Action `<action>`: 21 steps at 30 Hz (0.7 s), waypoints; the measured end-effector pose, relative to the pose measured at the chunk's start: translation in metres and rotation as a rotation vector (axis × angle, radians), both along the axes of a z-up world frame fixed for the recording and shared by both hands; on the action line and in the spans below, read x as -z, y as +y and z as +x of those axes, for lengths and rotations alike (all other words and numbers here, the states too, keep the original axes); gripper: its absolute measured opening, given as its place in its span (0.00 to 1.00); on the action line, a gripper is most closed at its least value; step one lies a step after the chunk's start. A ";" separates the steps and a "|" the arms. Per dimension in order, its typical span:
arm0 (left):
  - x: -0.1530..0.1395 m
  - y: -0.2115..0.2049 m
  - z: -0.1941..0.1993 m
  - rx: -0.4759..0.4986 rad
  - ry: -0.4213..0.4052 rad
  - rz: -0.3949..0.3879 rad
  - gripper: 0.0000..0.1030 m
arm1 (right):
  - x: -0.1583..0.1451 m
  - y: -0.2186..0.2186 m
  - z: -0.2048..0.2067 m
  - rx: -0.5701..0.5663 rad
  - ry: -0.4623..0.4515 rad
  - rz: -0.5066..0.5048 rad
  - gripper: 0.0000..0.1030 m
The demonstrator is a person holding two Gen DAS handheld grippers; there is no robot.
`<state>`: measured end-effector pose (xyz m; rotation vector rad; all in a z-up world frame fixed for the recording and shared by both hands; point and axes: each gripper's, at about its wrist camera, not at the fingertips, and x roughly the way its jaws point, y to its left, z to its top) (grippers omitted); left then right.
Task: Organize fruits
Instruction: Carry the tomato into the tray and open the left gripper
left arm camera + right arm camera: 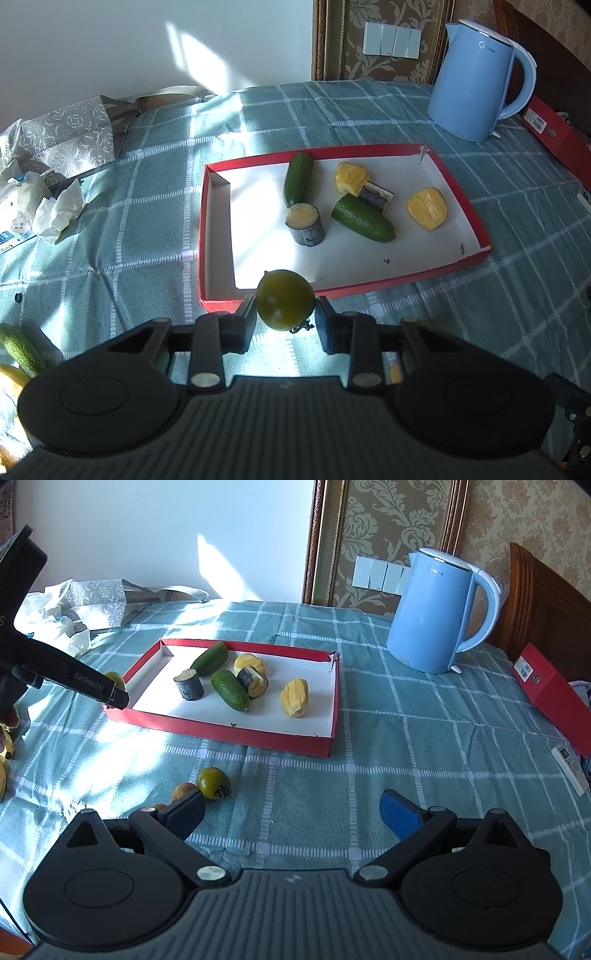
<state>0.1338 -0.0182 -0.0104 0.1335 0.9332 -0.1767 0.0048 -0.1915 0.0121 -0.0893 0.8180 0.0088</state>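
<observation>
The left gripper (pixel 285 314) clenched a green tomato (pixel 285 300) just short of the red tray's (pixel 218 306) near rim. The right gripper (pixel 291 812) was released, a second green tomato (pixel 213 782) lying just ahead of its left finger on the surface (pixel 406 746).

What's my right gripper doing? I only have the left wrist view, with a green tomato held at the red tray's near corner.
Observer: The right gripper is over the tablecloth, jaws wide open, holding nothing.
Operator: Any fruit outside the tray on that side?
Observer: Yes, a second green tomato lies on the cloth just ahead of its left jaw.
Operator: Anything beside it?
Observer: A small brown fruit sits right against its left side.
</observation>
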 end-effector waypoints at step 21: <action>0.015 0.001 0.083 -0.027 -0.048 0.068 0.30 | -0.004 -0.006 -0.012 0.060 0.023 -0.036 0.99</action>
